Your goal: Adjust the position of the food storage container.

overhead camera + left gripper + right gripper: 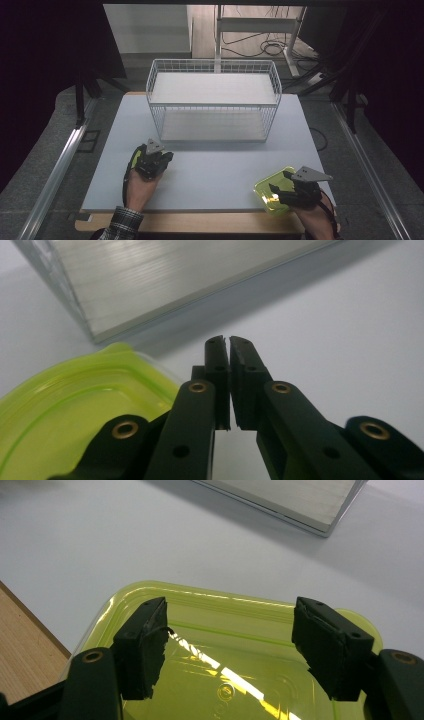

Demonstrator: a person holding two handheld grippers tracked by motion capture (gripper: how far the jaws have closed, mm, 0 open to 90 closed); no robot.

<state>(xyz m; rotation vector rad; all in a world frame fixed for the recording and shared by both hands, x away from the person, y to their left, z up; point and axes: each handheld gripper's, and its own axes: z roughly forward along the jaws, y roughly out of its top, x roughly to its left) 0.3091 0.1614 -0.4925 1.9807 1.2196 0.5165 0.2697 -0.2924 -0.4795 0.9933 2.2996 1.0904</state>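
Counting from here: one white wire rack (215, 100) with two shelf levels, one yellow-green plastic box (262, 191), two claws, all on one pale tabletop (215, 167). The box lies flat at the near right corner of the tabletop, well apart from the rack. It's roughly square with rounded corners, so there's no real long axis. In the high view it sits skewed to the tabletop edge, one corner aimed toward the rack. It's see-through with a raised rim and glare across the middle, and I can't tell if it's a tub or just a lid (225, 680). My right claw (230, 605) is spread wide over it, one jaw to each side, and I can't tell if it touches. My left claw (229, 340) is pressed together with nothing in it, low over the tabletop at the near left (164, 158).
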